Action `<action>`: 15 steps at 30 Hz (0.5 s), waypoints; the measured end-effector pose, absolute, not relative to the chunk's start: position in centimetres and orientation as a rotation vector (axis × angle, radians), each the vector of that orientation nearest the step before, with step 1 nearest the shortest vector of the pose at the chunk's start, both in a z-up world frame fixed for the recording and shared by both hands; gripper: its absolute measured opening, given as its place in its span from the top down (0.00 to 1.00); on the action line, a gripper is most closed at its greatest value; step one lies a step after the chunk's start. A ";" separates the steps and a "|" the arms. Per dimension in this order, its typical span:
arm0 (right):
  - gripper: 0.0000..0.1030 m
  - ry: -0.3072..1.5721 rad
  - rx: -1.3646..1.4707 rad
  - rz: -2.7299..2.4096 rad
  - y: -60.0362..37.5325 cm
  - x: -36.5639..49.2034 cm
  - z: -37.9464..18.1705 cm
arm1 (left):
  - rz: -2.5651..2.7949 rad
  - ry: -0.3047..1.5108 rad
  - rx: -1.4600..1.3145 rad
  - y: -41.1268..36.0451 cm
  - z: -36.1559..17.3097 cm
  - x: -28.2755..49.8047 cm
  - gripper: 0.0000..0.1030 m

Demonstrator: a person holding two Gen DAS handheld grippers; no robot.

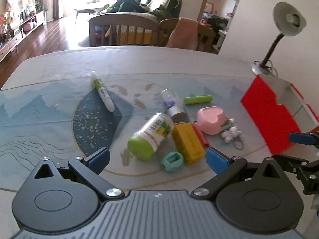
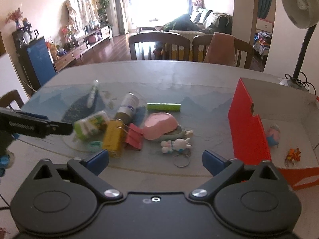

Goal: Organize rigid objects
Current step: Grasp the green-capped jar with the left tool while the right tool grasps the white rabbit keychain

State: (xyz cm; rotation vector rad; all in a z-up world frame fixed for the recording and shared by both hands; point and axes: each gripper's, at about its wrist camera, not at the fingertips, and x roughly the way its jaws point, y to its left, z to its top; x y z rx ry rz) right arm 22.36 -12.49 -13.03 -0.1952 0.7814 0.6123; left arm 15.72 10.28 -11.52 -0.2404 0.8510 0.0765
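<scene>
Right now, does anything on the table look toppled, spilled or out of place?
Yes. The green-capped bottle and the clear vial lie on their sides in a loose heap with the yellow box, outside the red box. Nothing has spilled, and no damage is visible.

Daylight, blown out at the back

My window [image 2: 159, 0] glares white; counter [image 2: 139, 75] evenly lit, bottle [image 1: 151, 135] smeared by blur, edges bowed by fisheye.
</scene>
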 end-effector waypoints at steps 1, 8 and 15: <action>0.04 0.786 -0.203 0.609 -12.4 22.8 -13.5 | 0.088 0.858 -0.244 10.5 -11.9 16.1 0.00; 0.06 0.818 -0.247 0.609 -11.9 25.6 -16.0 | 0.156 0.912 -0.240 11.9 -14.7 18.6 0.00; 0.09 0.836 -0.276 0.623 -11.0 27.8 -17.8 | 0.156 0.934 -0.228 12.1 -16.2 20.7 0.00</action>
